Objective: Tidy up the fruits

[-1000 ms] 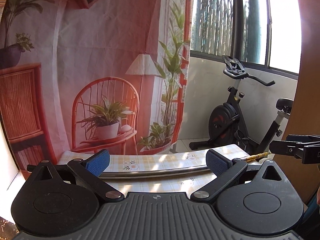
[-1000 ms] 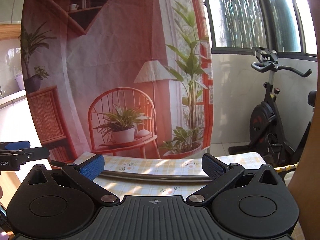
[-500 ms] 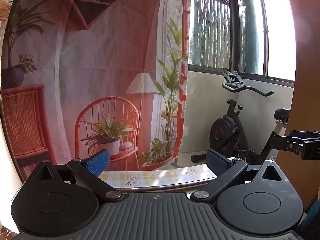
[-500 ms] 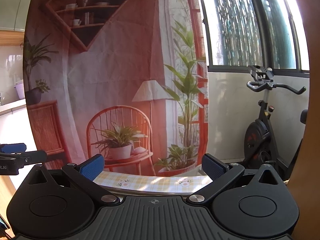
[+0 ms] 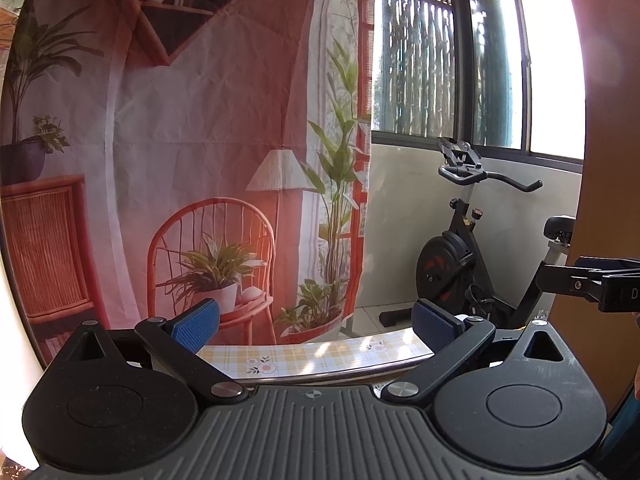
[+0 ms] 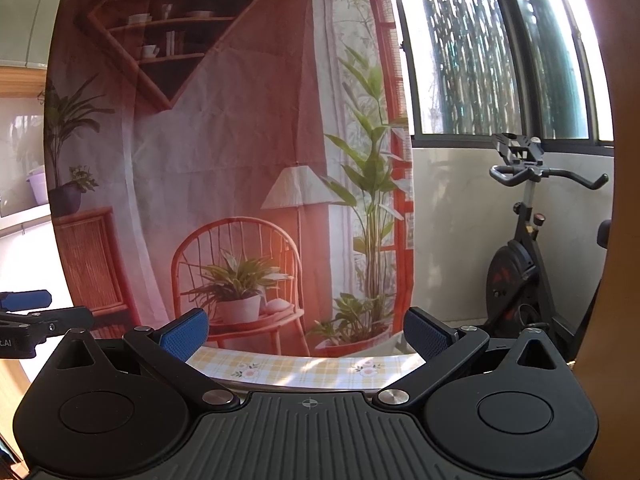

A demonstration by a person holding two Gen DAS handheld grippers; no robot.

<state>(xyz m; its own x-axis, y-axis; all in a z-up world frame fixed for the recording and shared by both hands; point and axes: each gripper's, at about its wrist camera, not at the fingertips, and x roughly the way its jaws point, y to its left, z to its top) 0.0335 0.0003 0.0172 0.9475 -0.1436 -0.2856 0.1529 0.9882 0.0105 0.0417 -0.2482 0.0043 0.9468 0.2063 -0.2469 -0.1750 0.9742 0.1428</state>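
No fruit shows in either view. My left gripper (image 5: 316,326) is open, its blue pads wide apart with nothing between them, held level and looking over the far edge of a table with a yellow checked floral cloth (image 5: 312,356). My right gripper (image 6: 306,332) is open too and empty, above the same cloth (image 6: 304,368). The right gripper's fingers (image 5: 600,284) reach into the left wrist view at the right edge. In the right wrist view, the left gripper's fingers (image 6: 36,312) show at the left edge.
A printed backdrop (image 6: 224,140) of a chair, plants and shelves hangs behind the table. An exercise bike (image 5: 472,248) stands by the windows at the right. A brown panel (image 6: 616,216) fills the right edge. A metal rim (image 5: 320,376) runs along the table.
Both grippers have tilted upward: less of the tablecloth shows and more of the backdrop and windows. The jaws have stayed open.
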